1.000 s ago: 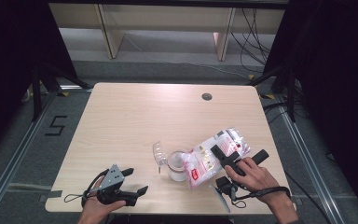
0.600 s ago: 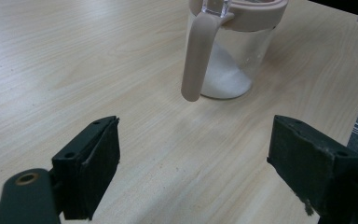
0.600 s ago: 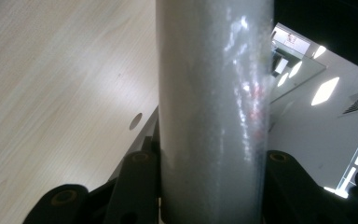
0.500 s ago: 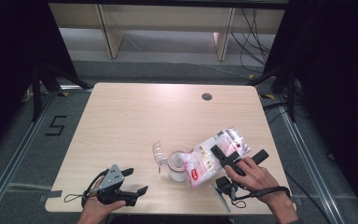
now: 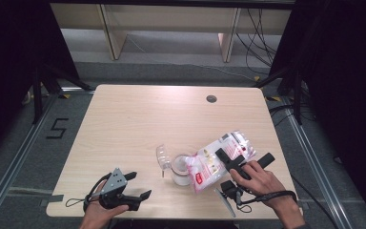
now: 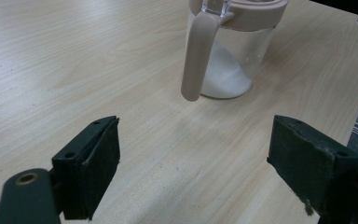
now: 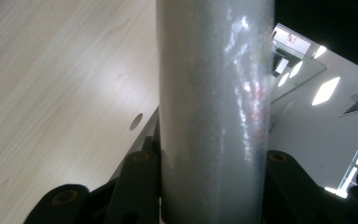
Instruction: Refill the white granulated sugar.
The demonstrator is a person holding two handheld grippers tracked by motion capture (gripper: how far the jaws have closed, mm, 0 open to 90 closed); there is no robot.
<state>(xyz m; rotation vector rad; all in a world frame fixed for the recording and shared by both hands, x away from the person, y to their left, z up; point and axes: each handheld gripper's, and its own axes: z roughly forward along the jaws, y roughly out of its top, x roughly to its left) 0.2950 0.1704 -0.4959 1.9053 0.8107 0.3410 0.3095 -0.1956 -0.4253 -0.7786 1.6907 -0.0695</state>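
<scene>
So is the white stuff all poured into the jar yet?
Not yet. Done: the jar stands with its lid flipped open and holds a slanted pile of white powder in the bottom. In hand: the right gripper clamps the bag, tipped with one corner over the jar's mouth. The left gripper rests open on the table. Left: probably finishing the pour, putting the bag down and shutting the lid.

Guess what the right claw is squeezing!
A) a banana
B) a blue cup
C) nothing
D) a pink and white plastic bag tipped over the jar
D: the right claw grips the pink and white plastic bag, tilted over the clear jar.
</scene>
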